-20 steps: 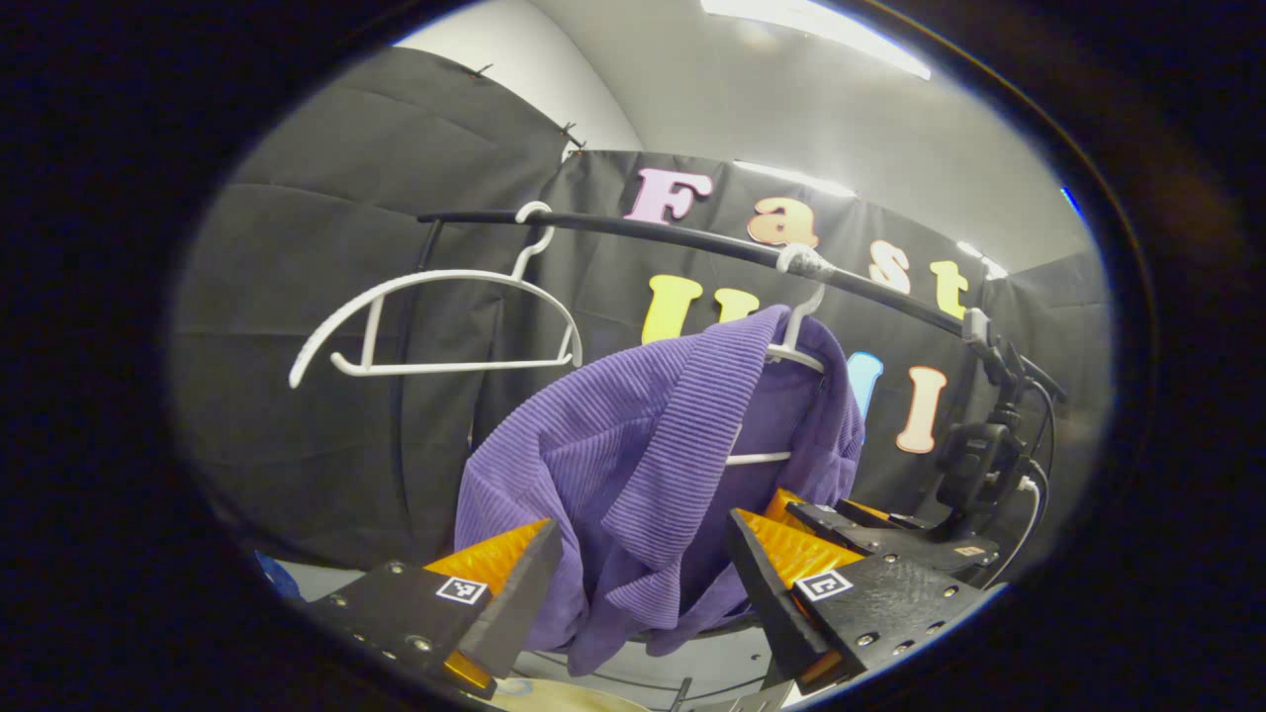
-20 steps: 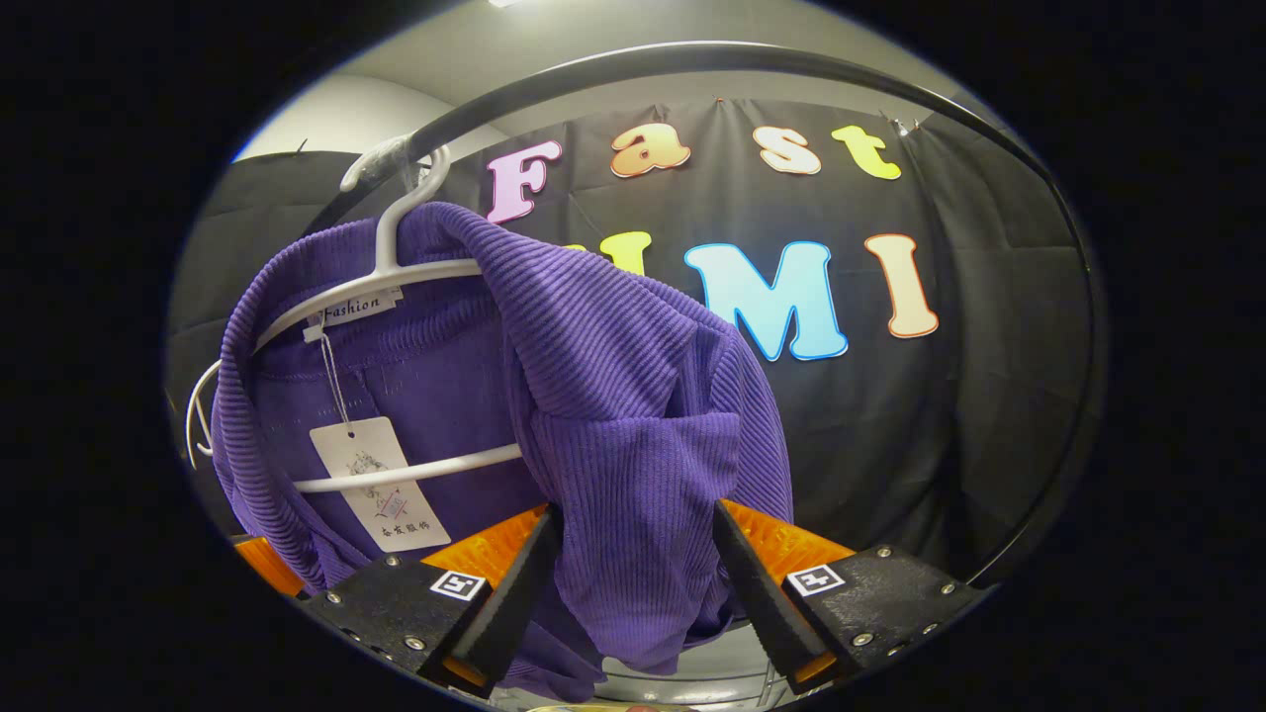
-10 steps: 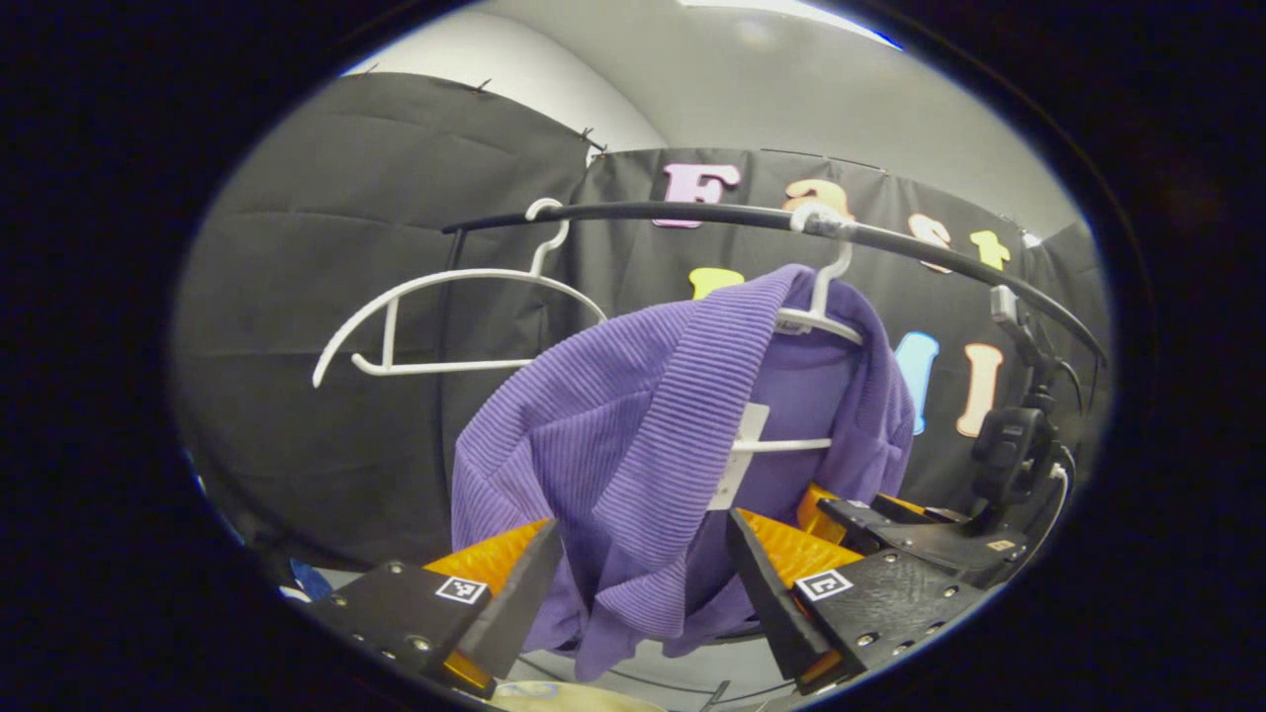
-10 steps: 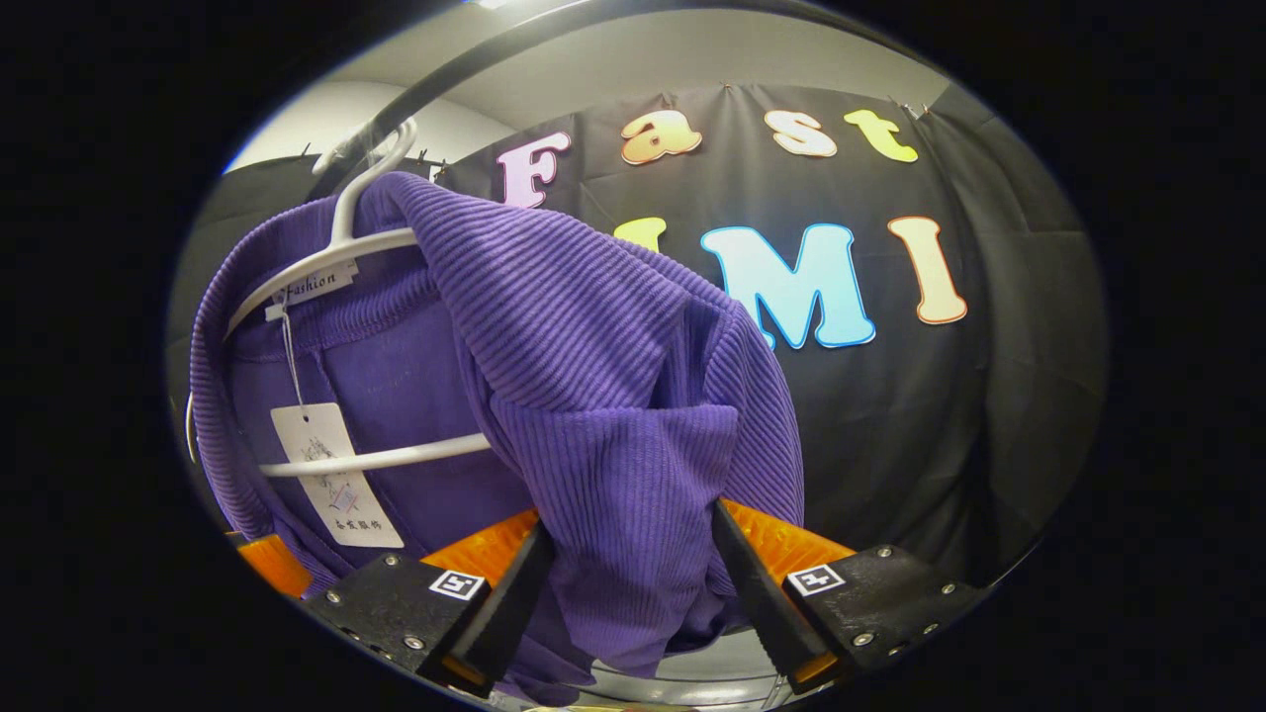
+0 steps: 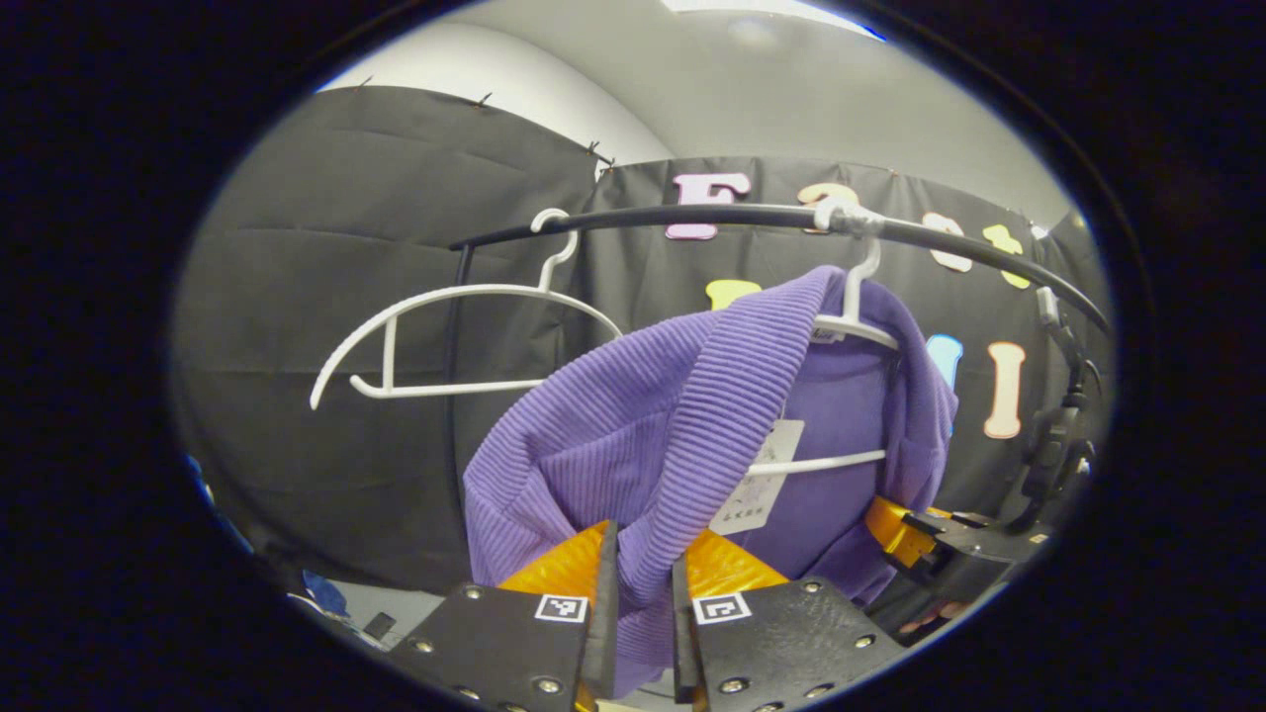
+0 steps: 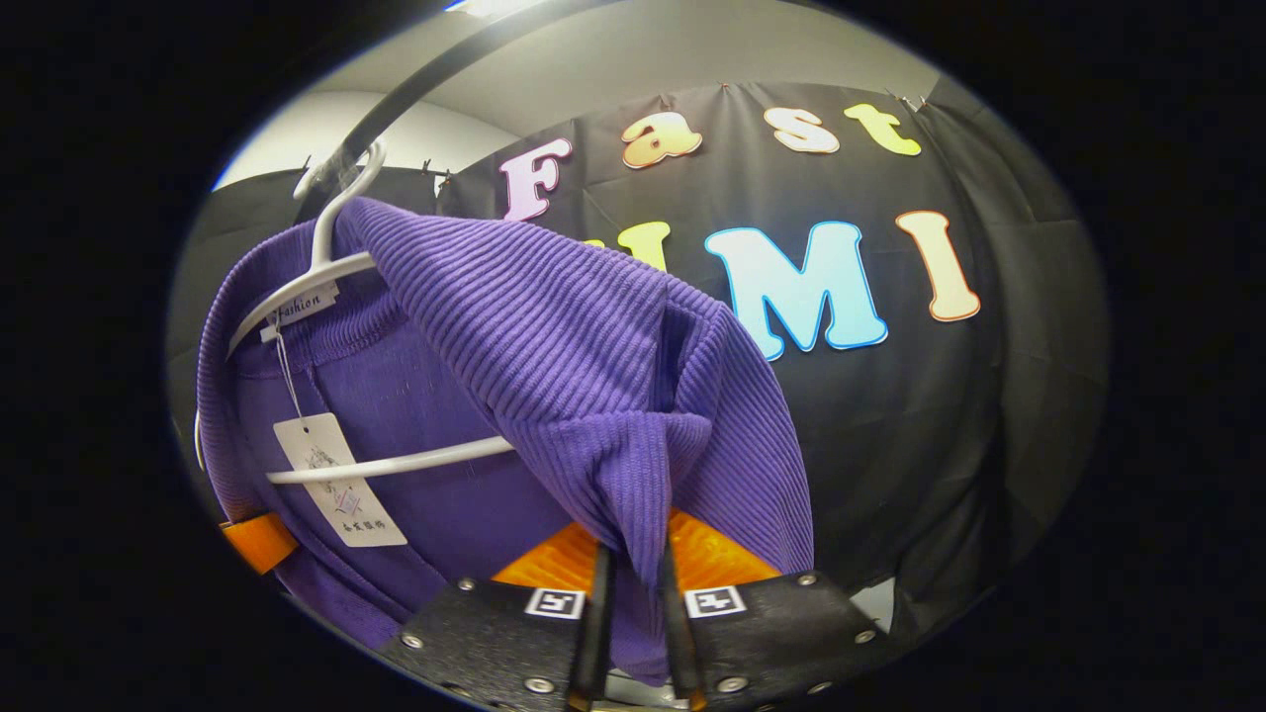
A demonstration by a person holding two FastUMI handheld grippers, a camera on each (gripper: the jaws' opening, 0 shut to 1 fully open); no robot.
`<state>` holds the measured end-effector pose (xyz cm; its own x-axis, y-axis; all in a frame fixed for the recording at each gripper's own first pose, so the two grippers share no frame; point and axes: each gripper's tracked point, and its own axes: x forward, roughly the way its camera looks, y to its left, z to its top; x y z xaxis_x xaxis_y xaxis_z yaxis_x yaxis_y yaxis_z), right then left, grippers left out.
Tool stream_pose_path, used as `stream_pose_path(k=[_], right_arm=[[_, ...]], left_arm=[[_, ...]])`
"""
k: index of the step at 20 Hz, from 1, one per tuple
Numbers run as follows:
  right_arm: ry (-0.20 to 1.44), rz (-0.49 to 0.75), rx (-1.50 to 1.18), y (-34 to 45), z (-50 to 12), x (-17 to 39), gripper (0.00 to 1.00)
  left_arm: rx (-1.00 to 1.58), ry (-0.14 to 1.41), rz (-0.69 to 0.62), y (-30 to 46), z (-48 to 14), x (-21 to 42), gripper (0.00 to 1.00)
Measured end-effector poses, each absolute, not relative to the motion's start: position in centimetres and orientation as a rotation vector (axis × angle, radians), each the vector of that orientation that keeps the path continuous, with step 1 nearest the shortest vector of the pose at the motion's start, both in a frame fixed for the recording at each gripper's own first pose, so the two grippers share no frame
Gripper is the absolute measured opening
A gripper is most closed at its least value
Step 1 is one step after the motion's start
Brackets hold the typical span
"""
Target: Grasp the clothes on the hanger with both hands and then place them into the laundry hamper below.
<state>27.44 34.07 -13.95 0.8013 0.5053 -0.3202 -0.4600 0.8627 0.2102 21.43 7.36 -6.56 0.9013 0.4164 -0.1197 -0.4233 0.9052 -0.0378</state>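
Fabric of the purple garment (image 5: 633,435) fills both my pinches: left gripper (image 5: 643,613) and right gripper (image 6: 631,613) each clamp a fold, hanger (image 6: 336,267) and rail (image 5: 732,215) above them.

Both claws clamped – fabric between the fingers.
The left claw (image 5: 643,603) and the right claw (image 6: 630,613) each pinched a fold of the purple garment (image 6: 554,346) – fingers nearly together.
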Motion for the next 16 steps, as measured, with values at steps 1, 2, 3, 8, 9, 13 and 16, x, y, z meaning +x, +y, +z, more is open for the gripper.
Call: stream_pose_path(k=[1,2,3,8,9,13,16], right_arm=[[0.378,0.538,0.124,34.0,-13.9,27.4,0.13],[0.385,0.561,0.129,34.2,-14.0,27.3,0.1],[0.385,0.579,0.137,34.0,-13.8,27.2,0.06],[0.337,0.592,0.095,32.1,-12.7,26.4,0.0],[0.326,0.587,0.083,31.8,-12.5,26.0,0.0],[0.285,0.564,0.067,30.3,-11.3,25.7,0.0],[0.253,0.536,0.071,28.9,-10.2,25.6,0.0]], left_arm=[[-0.051,0.096,0.45,7.5,-6.0,20.5,0.2],[-0.06,0.069,0.426,7.8,-6.0,21.6,0.12],[-0.083,0.062,0.369,6.6,-5.8,21.2,0.04],[-0.091,0.045,0.263,5.2,-5.4,20.5,0.04],[-0.116,0.032,0.251,5.1,-5.0,20.3,0.0],[-0.141,-0.025,0.251,5.6,-3.0,17.8,0.0],[-0.154,-0.049,0.259,6.2,-1.9,17.3,0.04]])
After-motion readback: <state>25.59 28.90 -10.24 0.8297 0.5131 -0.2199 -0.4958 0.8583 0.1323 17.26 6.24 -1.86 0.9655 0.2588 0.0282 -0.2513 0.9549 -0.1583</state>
